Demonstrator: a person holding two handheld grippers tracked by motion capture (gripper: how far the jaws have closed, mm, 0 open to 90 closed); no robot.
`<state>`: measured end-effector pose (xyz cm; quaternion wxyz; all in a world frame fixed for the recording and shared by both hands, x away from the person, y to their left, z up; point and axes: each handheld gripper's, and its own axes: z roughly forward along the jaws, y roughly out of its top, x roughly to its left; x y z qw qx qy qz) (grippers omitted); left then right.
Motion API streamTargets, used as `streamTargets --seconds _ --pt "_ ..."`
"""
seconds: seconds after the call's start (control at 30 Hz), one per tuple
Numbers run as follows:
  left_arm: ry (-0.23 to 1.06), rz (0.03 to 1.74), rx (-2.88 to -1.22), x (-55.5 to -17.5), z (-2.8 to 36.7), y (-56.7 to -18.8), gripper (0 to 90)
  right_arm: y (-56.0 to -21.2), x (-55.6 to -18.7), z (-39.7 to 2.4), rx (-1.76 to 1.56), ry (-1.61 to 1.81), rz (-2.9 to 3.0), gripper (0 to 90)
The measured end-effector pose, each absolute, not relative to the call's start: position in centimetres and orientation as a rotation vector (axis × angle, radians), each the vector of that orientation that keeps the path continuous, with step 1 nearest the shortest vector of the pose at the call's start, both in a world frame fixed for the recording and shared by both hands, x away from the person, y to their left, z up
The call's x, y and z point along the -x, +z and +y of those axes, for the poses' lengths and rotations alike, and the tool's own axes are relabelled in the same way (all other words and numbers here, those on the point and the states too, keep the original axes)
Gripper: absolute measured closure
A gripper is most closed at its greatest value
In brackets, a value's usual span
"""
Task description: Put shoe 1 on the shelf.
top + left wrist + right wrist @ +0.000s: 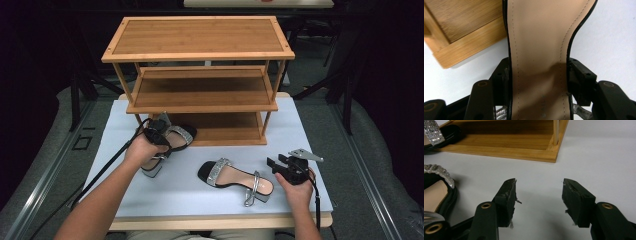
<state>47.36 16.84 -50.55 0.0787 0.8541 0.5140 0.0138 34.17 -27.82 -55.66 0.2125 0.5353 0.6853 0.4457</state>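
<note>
While the left gripper [159,136] clamps one sandal [170,145] across its insole, jaws pressed on both edges in the left gripper view, that shoe sits at the front left of the bamboo shoe rack [200,75], toe end just reaching the bottom shelf [225,131] edge, heel out over the white table top [125,120]. Not seated on the shelf yet, as far as I can judge; the left gripper view puts a corner of the rack just beside the shoe, not under it. Second sandal [235,179] lies flat on the table, between both hands, well short of the rack, nobody holding it. Right gripper [280,164] rests near that sandal's heel end, jaws standing apart with nothing between them, bare table showing through in the right gripper view, sandal off to the side there. Top and middle shelves carry nothing. So my read: job looks like racking the pair, and it is early. First shoe is mid-placement; it needs pushing in and letting go. Second shoe untouched; pickup and placing are all still to do.
</note>
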Motion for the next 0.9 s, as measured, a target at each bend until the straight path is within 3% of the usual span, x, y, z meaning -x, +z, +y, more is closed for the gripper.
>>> streamTargets --seconds 0.07,0.1,0.17,0.2,0.23,0.47,0.7,0.9 --pt "0.054 1.527 -2.555 -47.3 17.0 -51.0 43.2 -55.7 -34.2 -27.8 -1.49 1.22 1.889 44.4" --pt "0.04 1.299 -2.65 -48.1 18.0 -51.1 43.0 -55.7 -34.2 -27.8 -1.484 1.237 1.895 44.3" --pt "0.036 1.286 -2.634 -47.9 18.2 -51.0 42.5 -55.7 -34.2 -27.8 -1.489 1.23 1.898 44.3" --pt "0.003 1.595 -2.449 -46.5 17.0 -50.8 41.6 -55.7 -34.2 -27.8 -1.488 1.237 1.894 44.2" --pt "0.004 1.593 -2.446 -46.3 17.1 -50.5 40.5 -55.7 -34.2 -27.8 -1.486 1.237 1.896 44.2" --pt "0.074 1.409 -2.508 -44.2 19.0 -47.8 41.6 -55.7 -34.2 -27.8 -1.488 1.237 1.893 43.8" --pt "0.1 1.271 -2.423 -40.8 21.9 -44.3 41.4 -55.7 -34.2 -27.6 -1.48 1.254 1.881 43.7" --pt "0.103 1.213 -2.408 -38.7 23.9 -43.6 41.4 -55.7 -34.2 -27.6 -1.48 1.253 1.881 43.7"
